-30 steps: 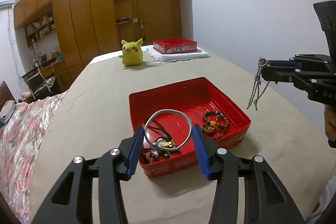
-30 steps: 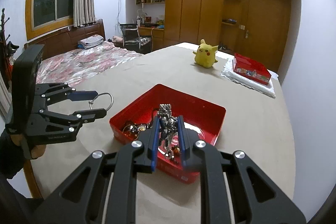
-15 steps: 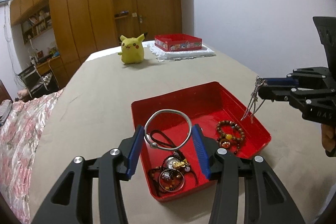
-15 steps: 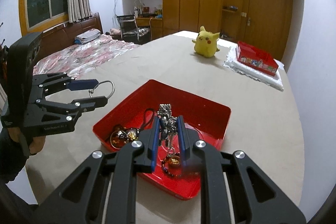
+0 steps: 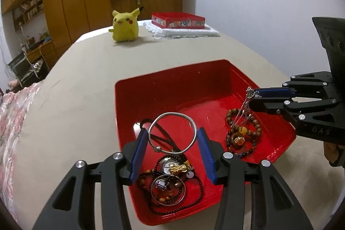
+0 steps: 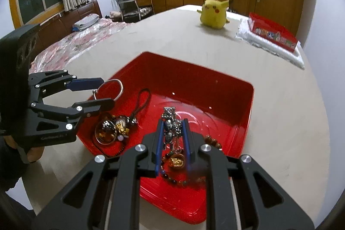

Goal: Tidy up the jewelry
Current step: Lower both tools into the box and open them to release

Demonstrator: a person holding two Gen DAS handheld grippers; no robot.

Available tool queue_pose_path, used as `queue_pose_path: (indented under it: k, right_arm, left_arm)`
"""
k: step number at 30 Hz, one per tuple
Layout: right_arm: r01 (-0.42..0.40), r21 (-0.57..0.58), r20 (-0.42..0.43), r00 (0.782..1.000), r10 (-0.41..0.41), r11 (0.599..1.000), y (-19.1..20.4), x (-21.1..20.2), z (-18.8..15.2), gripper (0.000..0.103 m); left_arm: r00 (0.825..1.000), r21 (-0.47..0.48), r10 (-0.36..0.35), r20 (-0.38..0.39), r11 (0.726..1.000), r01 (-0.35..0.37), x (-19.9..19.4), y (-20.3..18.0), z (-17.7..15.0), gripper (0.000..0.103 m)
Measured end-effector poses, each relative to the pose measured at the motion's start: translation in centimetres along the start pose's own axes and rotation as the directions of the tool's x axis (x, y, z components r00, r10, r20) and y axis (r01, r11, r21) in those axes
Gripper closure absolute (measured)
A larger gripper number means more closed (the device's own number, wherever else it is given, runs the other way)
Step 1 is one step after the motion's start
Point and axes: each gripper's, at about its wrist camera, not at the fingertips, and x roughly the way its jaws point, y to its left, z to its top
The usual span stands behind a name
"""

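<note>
A red tray (image 5: 172,87) (image 6: 215,87) sits on the beige table. My left gripper (image 5: 172,139) (image 6: 103,93) is shut on a silver bangle (image 5: 172,133) (image 6: 112,89) and holds it over the tray's left part. My right gripper (image 6: 172,122) (image 5: 252,98) is shut on a silver chain (image 6: 170,124) (image 5: 245,107) that hangs over a brown bead bracelet (image 5: 243,133) with a gold charm. A tangle of black cords, a gold charm and ring pendants (image 5: 170,176) (image 6: 116,128) lies in the tray's near left corner.
A yellow Pikachu plush (image 5: 125,25) (image 6: 213,12) stands at the table's far end. A second red box (image 5: 177,19) (image 6: 271,33) rests on a white cloth beside it. A bed with a floral cover (image 6: 71,46) lies left of the table.
Both grippers have moved forward and down over the tray. The chain now hangs low over the bead bracelet and the bangle sits lower above the tangle.
</note>
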Motion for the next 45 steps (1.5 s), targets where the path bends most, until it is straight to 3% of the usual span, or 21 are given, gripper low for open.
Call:
queue_pose_path:
  k: [16,24,29,45]
  right_arm:
    - [0.009,-0.006,-0.097,0.995,-0.010,1.000,-0.7,3.6,-1.5,0.088]
    - [0.010,0.013,-0.111,0.994,-0.008,1.000,-1.1,3.8,-1.8,0.082]
    - [0.018,0.018,-0.110,0.994,-0.016,1.000,-1.3,3.8,-2.0,0.073]
    - [0.015,0.045,-0.088,0.996,-0.011,0.999,-0.9,2.8,-2.6,0.055]
  left_arm:
    - [0.996,0.033,-0.019,-0.082,0.999,0.022,3.7,-0.6,-0.3,0.055]
    - [0.995,0.028,-0.020,-0.094,0.999,0.023,4.0,-0.6,-0.6,0.055]
    - [0.996,0.026,-0.026,-0.087,0.999,0.028,3.8,-0.7,-0.7,0.045]
    - [0.996,-0.001,-0.019,-0.081,1.000,0.019,2.5,-0.2,-1.4,0.039]
